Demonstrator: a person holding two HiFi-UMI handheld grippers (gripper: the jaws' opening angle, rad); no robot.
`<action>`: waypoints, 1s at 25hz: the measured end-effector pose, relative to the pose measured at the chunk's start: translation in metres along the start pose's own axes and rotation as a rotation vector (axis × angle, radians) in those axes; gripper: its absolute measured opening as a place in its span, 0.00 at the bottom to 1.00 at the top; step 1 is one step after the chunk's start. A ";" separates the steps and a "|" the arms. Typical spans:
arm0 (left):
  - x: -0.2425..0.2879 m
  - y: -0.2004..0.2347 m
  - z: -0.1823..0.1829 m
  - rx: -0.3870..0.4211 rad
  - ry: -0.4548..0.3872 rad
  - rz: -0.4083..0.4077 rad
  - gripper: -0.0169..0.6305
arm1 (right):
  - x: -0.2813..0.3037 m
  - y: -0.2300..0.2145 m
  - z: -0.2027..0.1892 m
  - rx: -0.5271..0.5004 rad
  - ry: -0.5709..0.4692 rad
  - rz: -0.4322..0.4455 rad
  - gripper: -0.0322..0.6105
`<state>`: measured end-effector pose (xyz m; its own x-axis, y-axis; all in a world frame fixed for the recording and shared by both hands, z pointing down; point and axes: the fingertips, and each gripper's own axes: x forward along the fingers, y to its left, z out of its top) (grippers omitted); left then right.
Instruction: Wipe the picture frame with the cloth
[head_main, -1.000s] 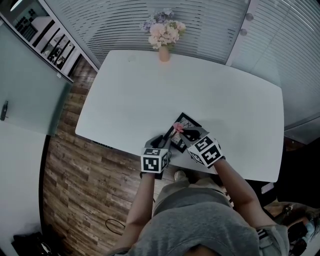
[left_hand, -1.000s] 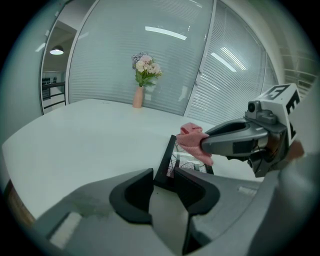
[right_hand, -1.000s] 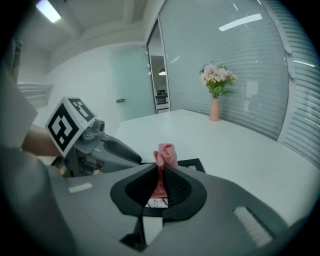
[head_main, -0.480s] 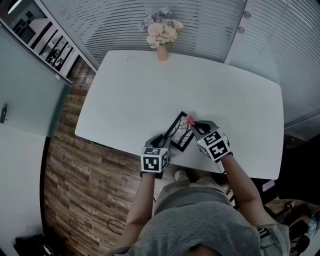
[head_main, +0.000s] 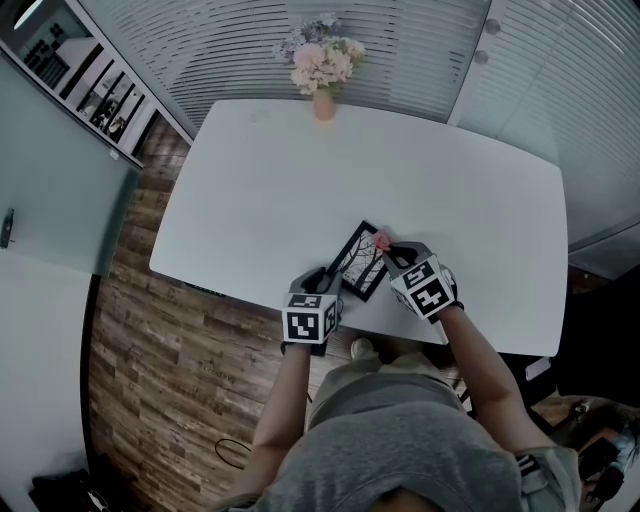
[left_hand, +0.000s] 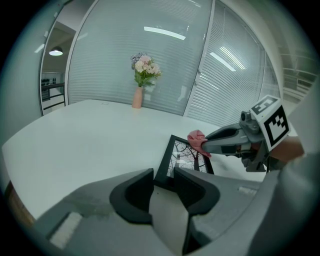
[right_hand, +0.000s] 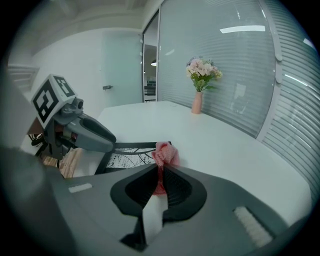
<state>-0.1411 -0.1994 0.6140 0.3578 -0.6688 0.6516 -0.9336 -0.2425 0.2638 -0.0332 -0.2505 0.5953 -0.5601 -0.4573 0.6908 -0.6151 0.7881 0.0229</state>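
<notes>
We hold a gripper in each hand over the near edge of the white tabletop (head_main: 300, 180). Our left gripper (head_main: 327, 283) has its 2 jaws closed on the near corner of the frame (head_main: 357, 265), a black-edged picture of bare branches. In the left gripper view that corner runs straight into the narrow gap between the jaws. Our right gripper (head_main: 388, 250) pinches the pink cloth (head_main: 381, 241) between its 2 jaws, with a bunched tuft sticking out past the tips. The cloth sits at the frame's far right corner, touching the black edge there. The 2 grippers converge on the frame, the left at its near end and the right at its far side. We cannot tell whether the frame lies flat or is tipped up. Well apart, at the far edge of the tabletop, stands a vase (head_main: 324, 105) of pale flowers (head_main: 322, 60).
</notes>
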 end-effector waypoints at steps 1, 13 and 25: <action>0.000 0.000 0.000 0.001 0.000 0.001 0.22 | 0.000 0.001 -0.001 0.004 0.007 0.003 0.10; 0.000 0.000 0.000 -0.001 -0.002 0.008 0.22 | 0.001 0.023 -0.003 0.007 0.025 0.048 0.10; 0.001 0.001 0.000 0.000 -0.008 0.013 0.22 | -0.002 0.055 -0.005 -0.003 0.027 0.117 0.10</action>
<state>-0.1420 -0.2004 0.6145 0.3452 -0.6773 0.6497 -0.9383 -0.2334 0.2552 -0.0634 -0.2038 0.5985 -0.6132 -0.3508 0.7078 -0.5445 0.8368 -0.0570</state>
